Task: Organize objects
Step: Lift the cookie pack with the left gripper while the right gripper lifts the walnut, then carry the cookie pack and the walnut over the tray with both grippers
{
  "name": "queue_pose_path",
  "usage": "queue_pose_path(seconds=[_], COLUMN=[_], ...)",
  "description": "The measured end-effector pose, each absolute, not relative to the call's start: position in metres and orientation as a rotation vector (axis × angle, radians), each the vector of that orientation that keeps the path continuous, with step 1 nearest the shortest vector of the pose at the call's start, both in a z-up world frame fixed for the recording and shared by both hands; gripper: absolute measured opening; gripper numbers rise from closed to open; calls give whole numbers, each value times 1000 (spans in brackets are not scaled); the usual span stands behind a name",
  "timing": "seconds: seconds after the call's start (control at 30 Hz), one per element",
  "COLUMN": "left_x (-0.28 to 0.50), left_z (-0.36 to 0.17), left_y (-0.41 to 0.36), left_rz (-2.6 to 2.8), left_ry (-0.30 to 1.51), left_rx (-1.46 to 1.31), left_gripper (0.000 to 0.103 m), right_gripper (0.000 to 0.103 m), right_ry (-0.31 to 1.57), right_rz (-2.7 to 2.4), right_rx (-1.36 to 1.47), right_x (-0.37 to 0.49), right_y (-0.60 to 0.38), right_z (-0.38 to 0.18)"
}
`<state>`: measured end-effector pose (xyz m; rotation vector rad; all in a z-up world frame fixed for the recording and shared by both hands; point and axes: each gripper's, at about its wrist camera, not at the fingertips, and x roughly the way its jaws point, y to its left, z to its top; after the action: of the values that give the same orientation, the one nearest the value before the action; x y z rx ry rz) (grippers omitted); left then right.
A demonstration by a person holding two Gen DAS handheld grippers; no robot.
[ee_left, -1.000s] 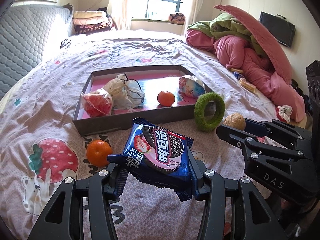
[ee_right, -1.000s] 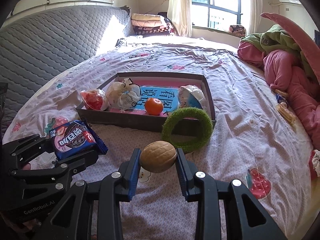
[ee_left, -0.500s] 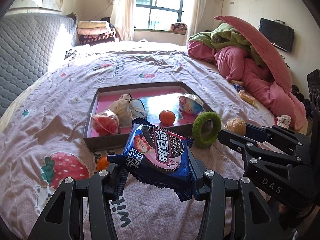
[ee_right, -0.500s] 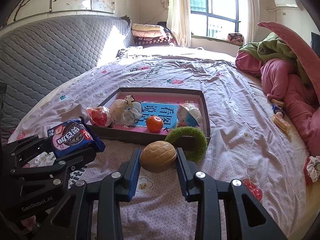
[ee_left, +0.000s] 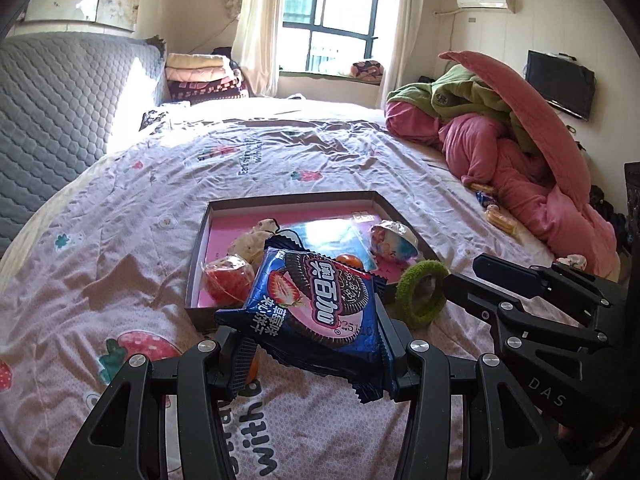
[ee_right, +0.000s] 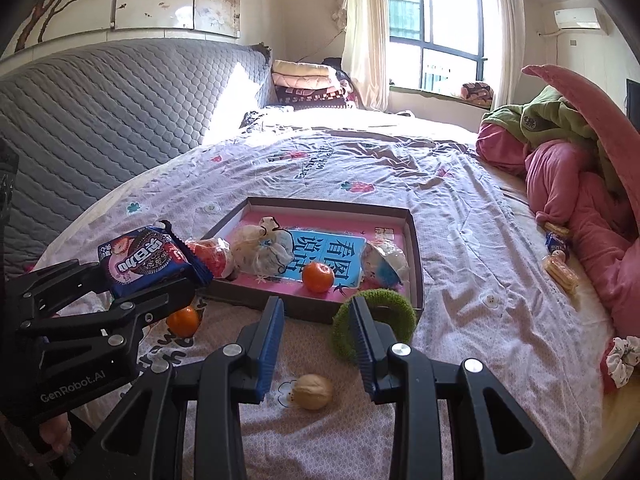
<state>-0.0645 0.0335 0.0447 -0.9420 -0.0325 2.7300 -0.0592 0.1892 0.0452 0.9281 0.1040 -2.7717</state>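
My left gripper (ee_left: 312,340) is shut on a blue cookie pack (ee_left: 316,304) and holds it above the bed, just before the brown box (ee_left: 200,312). From the right wrist view the cookie pack (ee_right: 148,260) shows at the left in the left gripper (ee_right: 120,300). My right gripper (ee_right: 316,312) stands open with nothing between its blue pads. A walnut (ee_right: 312,391) lies on the sheet below it. A green fuzzy ring (ee_right: 400,312) leans against the box's front wall (ee_right: 312,312). The box holds an orange (ee_right: 318,277), wrapped bundles and a blue booklet.
A loose orange (ee_right: 183,321) lies on the sheet under the left gripper. A heap of pink and green bedding (ee_right: 580,200) fills the right side, with snack packs (ee_right: 560,268) and a scrunchie (ee_right: 622,360) beside it. The grey quilted headboard (ee_right: 100,120) runs along the left.
The walnut has left the right gripper's pads and now lies on the sheet. Both grippers have risen, so the bed looks farther away. The cookie pack stays gripped.
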Motion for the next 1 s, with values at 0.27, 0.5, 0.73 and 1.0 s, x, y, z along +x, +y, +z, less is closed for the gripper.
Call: queue_pose_path(seconds=[0.27, 0.5, 0.73, 1.0], left_x=[-78, -95, -113, -129], left_z=[44, 43, 39, 28], left_y=[34, 37, 37, 39], left_rz=[2729, 2724, 2718, 2714], left_ry=[-42, -52, -63, -71], left_rx=[-942, -945, -971, -1001], left_gripper=[52, 52, 52, 52], right_gripper=[34, 32, 28, 21], right_ry=[138, 144, 148, 144], right_rz=[-2765, -2764, -2759, -2753], right_rx=[934, 937, 947, 964], right_x=[-71, -83, -97, -108], right_y=[186, 182, 180, 179], right_z=[43, 42, 38, 32])
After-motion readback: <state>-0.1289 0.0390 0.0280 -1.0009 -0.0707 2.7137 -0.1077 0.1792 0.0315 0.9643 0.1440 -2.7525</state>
